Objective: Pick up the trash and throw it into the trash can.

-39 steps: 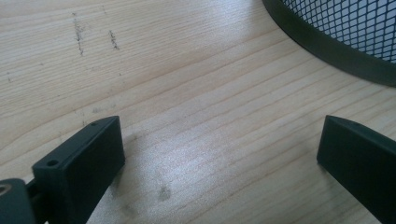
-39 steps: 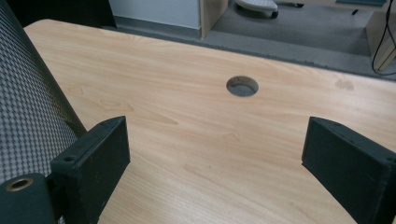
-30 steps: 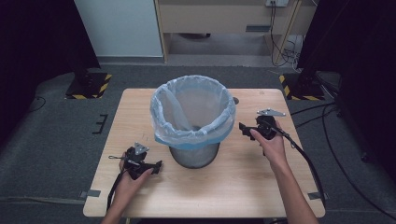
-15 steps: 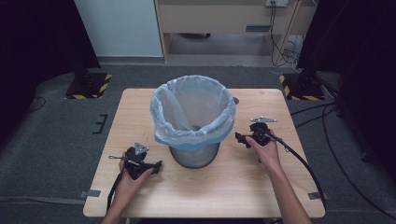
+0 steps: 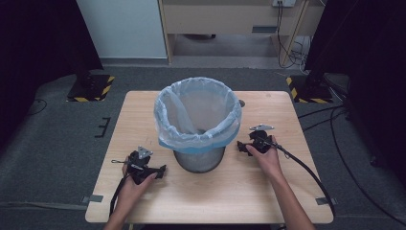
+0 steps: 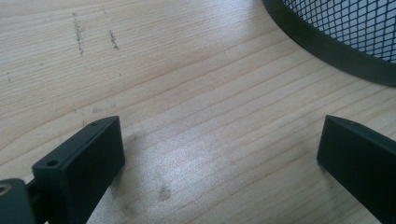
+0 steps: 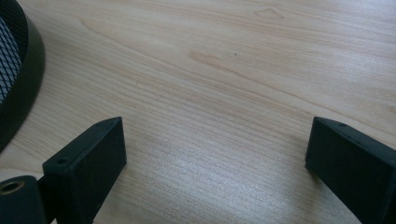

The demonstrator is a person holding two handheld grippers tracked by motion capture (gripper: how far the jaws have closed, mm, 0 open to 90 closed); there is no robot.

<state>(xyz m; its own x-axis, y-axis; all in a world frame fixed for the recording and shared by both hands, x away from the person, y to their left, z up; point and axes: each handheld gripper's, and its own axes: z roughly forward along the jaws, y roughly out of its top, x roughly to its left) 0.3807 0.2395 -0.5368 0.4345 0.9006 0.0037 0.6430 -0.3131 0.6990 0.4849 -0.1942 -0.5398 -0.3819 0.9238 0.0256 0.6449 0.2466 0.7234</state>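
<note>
Mesh bin (image 5: pixel 198 143), lined w/ a pale blue bag (image 5: pixel 196 115), is seen upright mid-table (image 5: pixel 143 211). Left gripper (image 5: pixel 160 170) is held just beside its base, jaws spread wide, nothing between. Right gripper (image 5: pixel 241 147) is set near the bin's other side; its jaws have just been opening, only bare wood between them.

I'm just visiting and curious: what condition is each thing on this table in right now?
Mesh bin: upright on the table, apart from both grippers.
Bin liner: folded over the rim, open.
Left gripper: open, holding nothing.
Right gripper: jaws just opening, nothing between them.
</note>
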